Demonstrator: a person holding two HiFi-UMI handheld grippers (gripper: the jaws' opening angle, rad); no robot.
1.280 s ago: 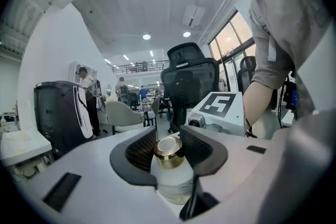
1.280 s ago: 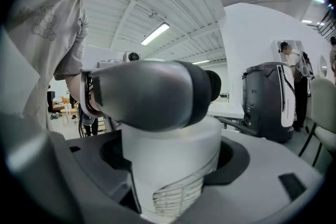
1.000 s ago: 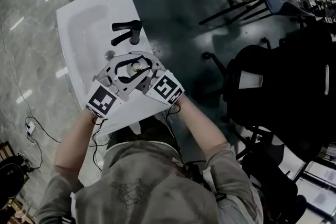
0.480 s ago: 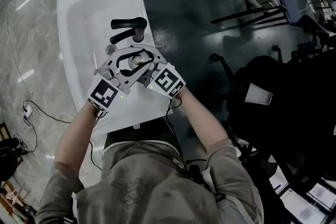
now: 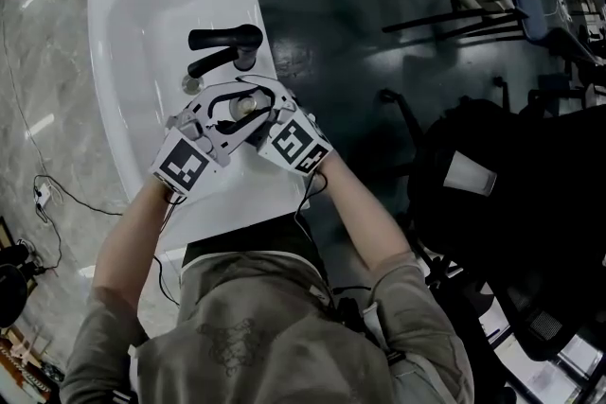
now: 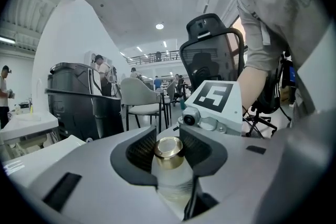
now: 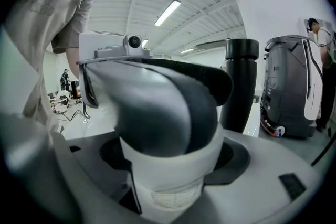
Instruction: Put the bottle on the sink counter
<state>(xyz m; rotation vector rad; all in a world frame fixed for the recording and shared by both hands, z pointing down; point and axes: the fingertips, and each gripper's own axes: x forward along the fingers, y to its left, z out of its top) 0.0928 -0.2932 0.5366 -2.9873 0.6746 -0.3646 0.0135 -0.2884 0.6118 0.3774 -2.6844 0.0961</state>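
Head view: left gripper and right gripper meet over the counter right by the faucet, with the bottle upright between them. Neither has let go yet, so the actual set-down looks like what's left. The base is buried under the jaws, so no telling if it touches.

Left gripper view: the jaws clamp the bottle just under its gold cap, at middling width.

Right gripper view: the jaws hug the white body, but the left one's jaw blocks the top.
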